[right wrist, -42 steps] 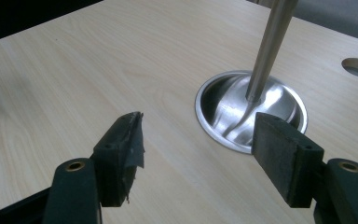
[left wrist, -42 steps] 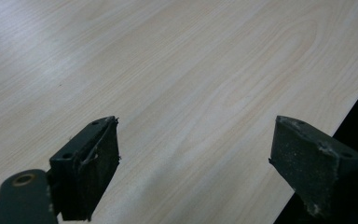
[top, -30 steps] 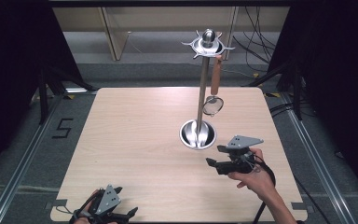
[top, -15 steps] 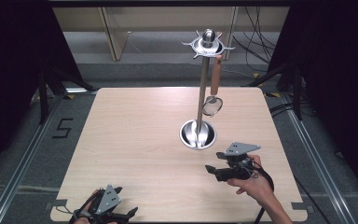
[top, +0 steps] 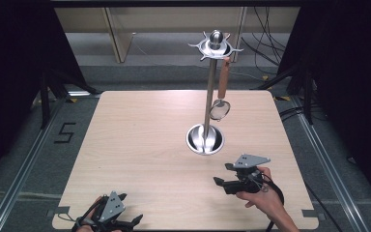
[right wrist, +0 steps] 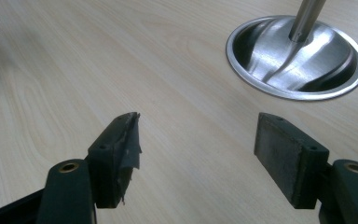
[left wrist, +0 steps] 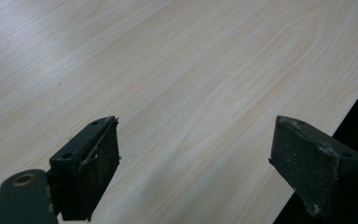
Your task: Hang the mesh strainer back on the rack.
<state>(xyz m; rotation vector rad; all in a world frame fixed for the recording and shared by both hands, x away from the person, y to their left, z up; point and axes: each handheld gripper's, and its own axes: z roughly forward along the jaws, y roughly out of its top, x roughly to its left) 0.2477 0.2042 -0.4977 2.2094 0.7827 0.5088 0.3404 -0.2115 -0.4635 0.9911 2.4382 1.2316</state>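
The right gripper (top: pixel 221 174) was held above the wooden table (top: pixel 140 145), and its jaws stood wide apart with nothing between them. In the right gripper view (right wrist: pixel 196 144), the round steel base (right wrist: pixel 296 57) of the utensil stand was ahead of the jaws and a little toward the right jaw, near but apart from it. The pole (top: pixel 209 94) rose upright from this base. From the hook ring (top: pixel 215 46) at the top hung a small strainer with a wooden handle (top: pixel 221 99) (its mesh bowl pointed down), well beyond the jaw tips and higher than them.

The left gripper (top: pixel 137 220) was at the near edge of the table, well apart from the stand. Its jaws (left wrist: pixel 196 158) were also wide open and empty, with only bare wood between and ahead of them.
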